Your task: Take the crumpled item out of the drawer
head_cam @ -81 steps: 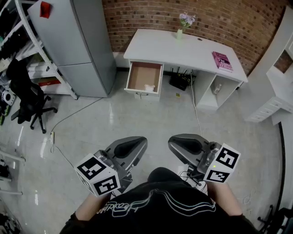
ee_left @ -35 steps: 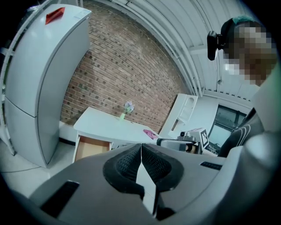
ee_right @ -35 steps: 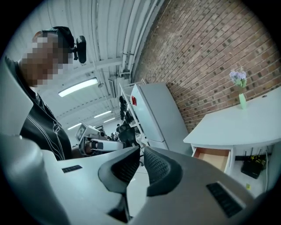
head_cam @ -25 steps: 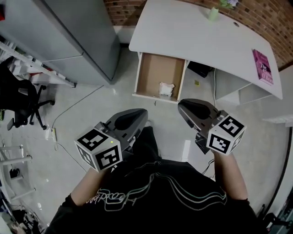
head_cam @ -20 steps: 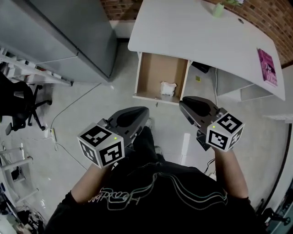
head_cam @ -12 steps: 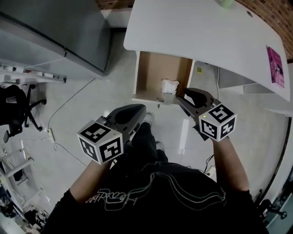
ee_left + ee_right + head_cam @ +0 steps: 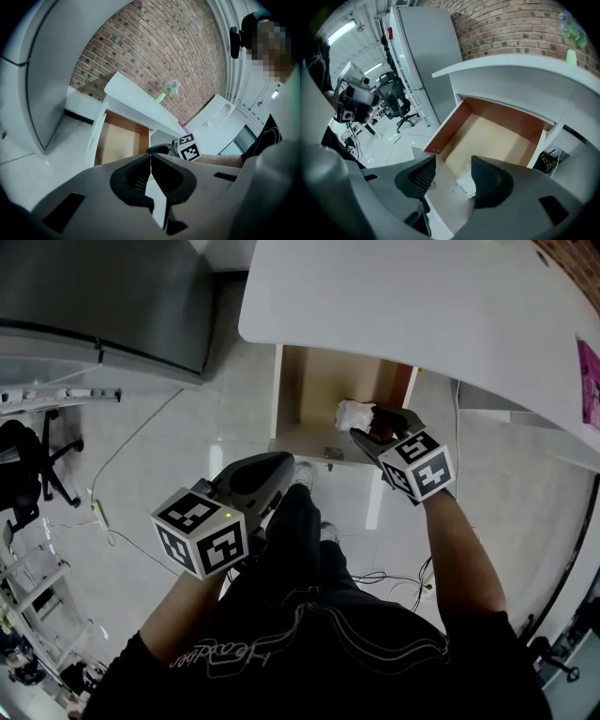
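Note:
The wooden drawer (image 7: 309, 390) stands pulled out from under the white desk (image 7: 394, 306). A crumpled white item (image 7: 354, 413) lies on its floor near the front right corner. My right gripper (image 7: 373, 426) hangs over that corner, right beside the item. Its jaws are opening, and nothing is pressed between them. In the right gripper view the crumpled item (image 7: 466, 182) lies below the gap of the right gripper (image 7: 452, 164), partly hidden by the right finger. My left gripper (image 7: 277, 465) stays back over the floor, shut and empty, and its closed tips (image 7: 150, 157) point toward the drawer (image 7: 117, 143).
A tall grey cabinet (image 7: 112, 287) stands left of the desk. An office chair (image 7: 23, 465) and a floor cable (image 7: 103, 521) are at the far left. A pink book (image 7: 589, 371) lies on the desk's right end, and a small vase (image 7: 161, 97) at its back.
The view has closed in on the desk. My right gripper has reached forward to the drawer's front right corner and gone from shut to open. The left gripper has kept its place.

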A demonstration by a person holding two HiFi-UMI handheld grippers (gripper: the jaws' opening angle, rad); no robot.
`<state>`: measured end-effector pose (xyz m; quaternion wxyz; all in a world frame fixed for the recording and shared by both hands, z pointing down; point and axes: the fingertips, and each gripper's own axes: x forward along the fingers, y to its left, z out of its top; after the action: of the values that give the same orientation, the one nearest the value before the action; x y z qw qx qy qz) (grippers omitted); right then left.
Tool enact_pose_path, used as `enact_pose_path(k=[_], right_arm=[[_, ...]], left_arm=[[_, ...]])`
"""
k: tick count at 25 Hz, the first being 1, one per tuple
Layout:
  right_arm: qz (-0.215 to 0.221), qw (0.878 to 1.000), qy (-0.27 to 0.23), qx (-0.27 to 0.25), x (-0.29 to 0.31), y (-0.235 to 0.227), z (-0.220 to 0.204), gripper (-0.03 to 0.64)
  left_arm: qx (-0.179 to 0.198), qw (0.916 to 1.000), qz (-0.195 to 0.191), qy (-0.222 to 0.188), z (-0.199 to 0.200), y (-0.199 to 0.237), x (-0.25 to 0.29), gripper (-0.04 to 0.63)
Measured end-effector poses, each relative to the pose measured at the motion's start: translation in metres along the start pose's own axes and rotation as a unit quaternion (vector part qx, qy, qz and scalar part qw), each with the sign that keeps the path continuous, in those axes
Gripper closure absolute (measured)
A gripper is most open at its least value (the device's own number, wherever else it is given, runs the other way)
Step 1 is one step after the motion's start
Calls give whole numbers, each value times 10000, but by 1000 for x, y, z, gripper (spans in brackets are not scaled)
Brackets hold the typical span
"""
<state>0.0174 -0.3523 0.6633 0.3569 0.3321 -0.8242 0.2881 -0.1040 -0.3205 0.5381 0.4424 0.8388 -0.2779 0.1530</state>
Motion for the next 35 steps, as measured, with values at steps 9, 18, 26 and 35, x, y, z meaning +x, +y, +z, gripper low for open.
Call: enact_pose_path(k=[9, 18, 26, 35], right_arm=[[73, 9963, 838, -166, 93, -38, -47, 387], [-279, 9844, 1726, -179, 135, -53, -66, 385], [-653, 9642, 2569, 69, 154, -63, -100, 387], [-616, 9630, 2624, 37, 154, -64, -103, 465]], left_arm=[[-201, 9997, 59, 133, -22, 47, 31, 572], [-540, 9983, 190, 45, -34, 68, 45, 572], [-681, 9972, 295, -42, -40, 87, 43, 571], [-738, 9963, 441, -63, -43, 97, 39, 572]])
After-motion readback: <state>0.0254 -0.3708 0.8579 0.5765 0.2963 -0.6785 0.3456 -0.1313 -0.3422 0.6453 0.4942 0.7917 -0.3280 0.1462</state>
